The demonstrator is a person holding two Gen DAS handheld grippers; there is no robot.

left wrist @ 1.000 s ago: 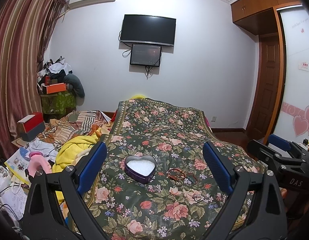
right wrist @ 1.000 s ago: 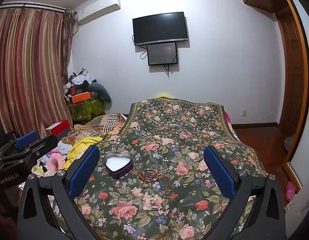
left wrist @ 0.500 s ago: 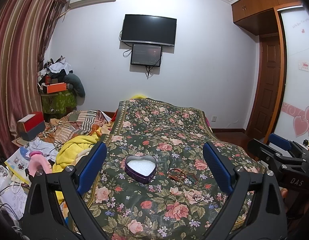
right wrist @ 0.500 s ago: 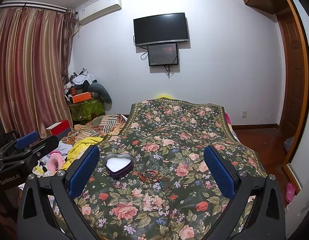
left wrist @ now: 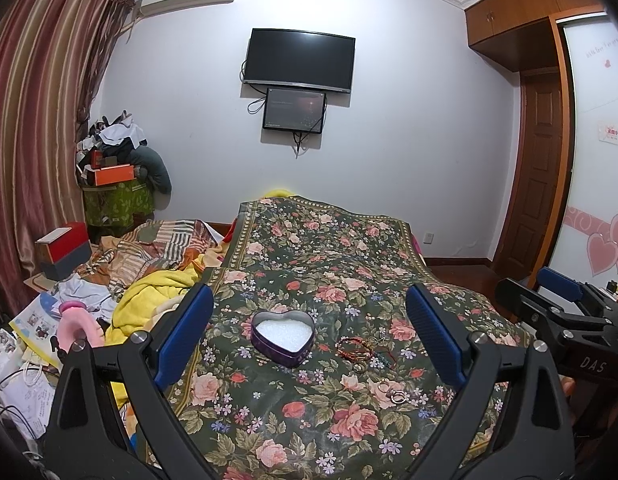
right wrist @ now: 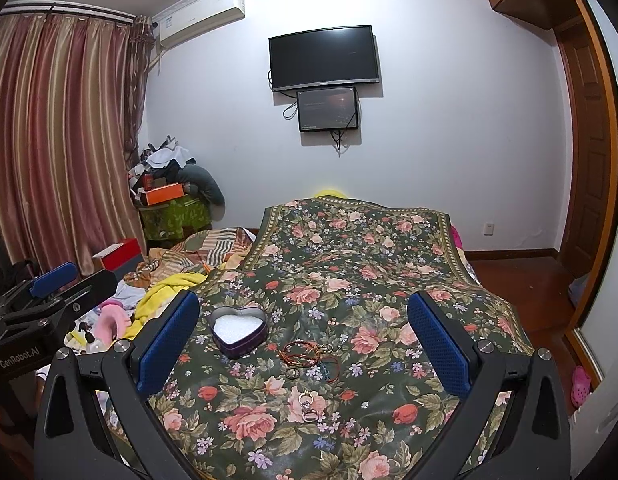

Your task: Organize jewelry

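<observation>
the left gripper point(left wrist: 309, 332) and right gripper point(right wrist: 305, 336) both hover above the near end of the bed point(left wrist: 349, 248), each with its blue-padded fingers point(left wrist: 185, 332) spread wide and holding nothing. the heart-shaped tin point(left wrist: 283, 338) sits open on the floral bedspread point(right wrist: 349, 248), toward the bed's left edge, its white lining showing. just right of it, apart from its rim, lies a tangle of red beaded bracelets point(left wrist: 355, 350) with a thin cord trailing toward the near edge. two small rings point(right wrist: 307, 404) lie together closer to the near edge, well apart from the tin. the bedspread beyond the jewelry is bare all the way to the far edge. off the left edge, a yellow blanket point(left wrist: 149, 296) and heaped clothes crowd right up to the bed. wooden floor point(right wrist: 521, 280) shows past the right edge.
</observation>
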